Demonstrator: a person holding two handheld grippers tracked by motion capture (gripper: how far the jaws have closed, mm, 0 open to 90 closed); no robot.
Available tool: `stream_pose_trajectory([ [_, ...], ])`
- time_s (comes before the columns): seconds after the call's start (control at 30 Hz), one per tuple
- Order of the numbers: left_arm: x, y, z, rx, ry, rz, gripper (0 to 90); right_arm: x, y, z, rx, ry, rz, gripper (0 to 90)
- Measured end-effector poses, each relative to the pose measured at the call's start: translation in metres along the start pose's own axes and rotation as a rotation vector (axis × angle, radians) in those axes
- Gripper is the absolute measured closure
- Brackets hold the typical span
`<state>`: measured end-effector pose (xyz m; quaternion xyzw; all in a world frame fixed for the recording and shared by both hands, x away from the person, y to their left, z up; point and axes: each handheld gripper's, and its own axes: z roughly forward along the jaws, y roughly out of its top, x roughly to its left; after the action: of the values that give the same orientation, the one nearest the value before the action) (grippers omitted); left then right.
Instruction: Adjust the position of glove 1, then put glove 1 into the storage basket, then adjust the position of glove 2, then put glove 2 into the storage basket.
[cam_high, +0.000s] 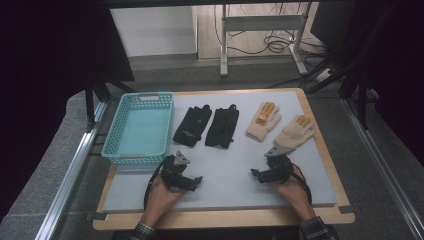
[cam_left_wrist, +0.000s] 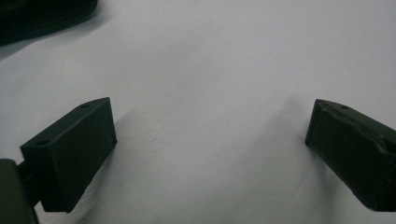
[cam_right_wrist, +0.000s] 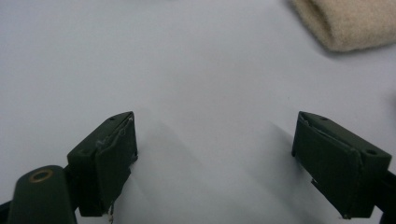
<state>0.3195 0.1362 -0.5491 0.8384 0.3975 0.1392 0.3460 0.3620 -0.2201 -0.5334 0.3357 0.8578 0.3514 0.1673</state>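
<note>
Teal basket (cam_high: 139, 131) at bench (cam_high: 225, 197) left edge; grey mat (cam_high: 230, 170) beneath; metal frame legs (cam_high: 262, 30), cables (cam_high: 275, 45) on floor beyond.

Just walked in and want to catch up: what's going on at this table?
A person rests the left gripper and the right gripper on the grey mat, both open and holding nothing. Ahead lie two black gloves and two beige gloves, with an empty blue basket at the left. No glove is touched yet.
</note>
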Motion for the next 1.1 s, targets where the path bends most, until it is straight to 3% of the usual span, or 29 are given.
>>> stream_pose_trajectory([
  [1.1,-0.0001,-0.0006,-0.0002,-0.006,0.003,-0.002,2.7,-0.0001,0.001,-0.0014,-0.002,-0.008,0.034,15.2],
])
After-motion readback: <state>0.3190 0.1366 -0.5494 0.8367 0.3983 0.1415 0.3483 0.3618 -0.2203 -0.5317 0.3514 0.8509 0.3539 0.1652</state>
